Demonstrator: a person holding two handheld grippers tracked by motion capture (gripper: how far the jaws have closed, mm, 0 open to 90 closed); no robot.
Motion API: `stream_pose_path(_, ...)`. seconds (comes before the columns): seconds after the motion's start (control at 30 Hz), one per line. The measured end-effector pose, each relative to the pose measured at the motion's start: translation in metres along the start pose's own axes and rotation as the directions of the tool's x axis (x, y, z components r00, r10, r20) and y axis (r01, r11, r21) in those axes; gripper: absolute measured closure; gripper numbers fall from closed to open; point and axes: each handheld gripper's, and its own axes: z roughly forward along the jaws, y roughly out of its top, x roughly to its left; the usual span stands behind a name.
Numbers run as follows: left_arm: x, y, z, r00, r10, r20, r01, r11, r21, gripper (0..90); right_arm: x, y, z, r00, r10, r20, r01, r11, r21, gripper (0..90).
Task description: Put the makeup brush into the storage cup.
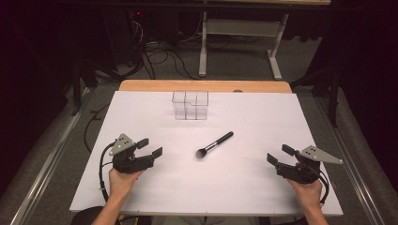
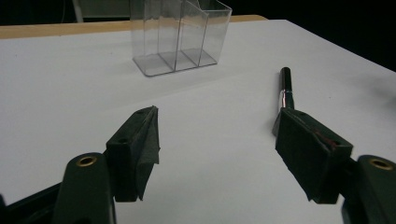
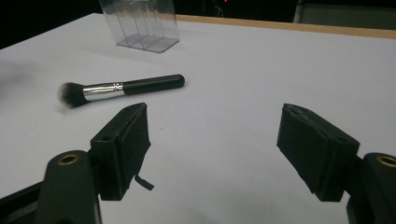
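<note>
A makeup brush with a black handle, silver ferrule and dark bristles lies flat near the middle of the white table top. Its handle tip peeks past the right jaw in the left gripper view, and the whole brush shows in the right gripper view. A clear plastic organiser with several compartments stands upright at the back centre. My left gripper rests at the front left, open and holding nothing. At the front right my right gripper is open too, with nothing between its jaws.
The table's wooden back edge runs behind the organiser. A person's hands hold the grippers from the near edge. Beyond the table are cables on the floor and a white desk frame.
</note>
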Motion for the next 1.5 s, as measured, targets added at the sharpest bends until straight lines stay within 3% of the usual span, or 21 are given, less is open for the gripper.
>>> stream_pose_path(1.43, -0.0014, -0.0006, -0.0017, 1.0, -0.002, 0.002, 0.002, 1.0, -0.007, 29.7, -0.0029, 0.0004, 0.0012, 0.9997, 0.022, -0.008, -0.022, 1.0, -0.02, 26.2)
stream_pose_path(1.5, -0.0019, -0.0007, -0.0019, 1.0, 0.0, 0.003, 0.0, 1.0, -0.008, 29.7, -0.0039, 0.0017, 0.0032, 0.9982, 0.055, -0.024, -0.055, 0.998, -0.024, 26.0)
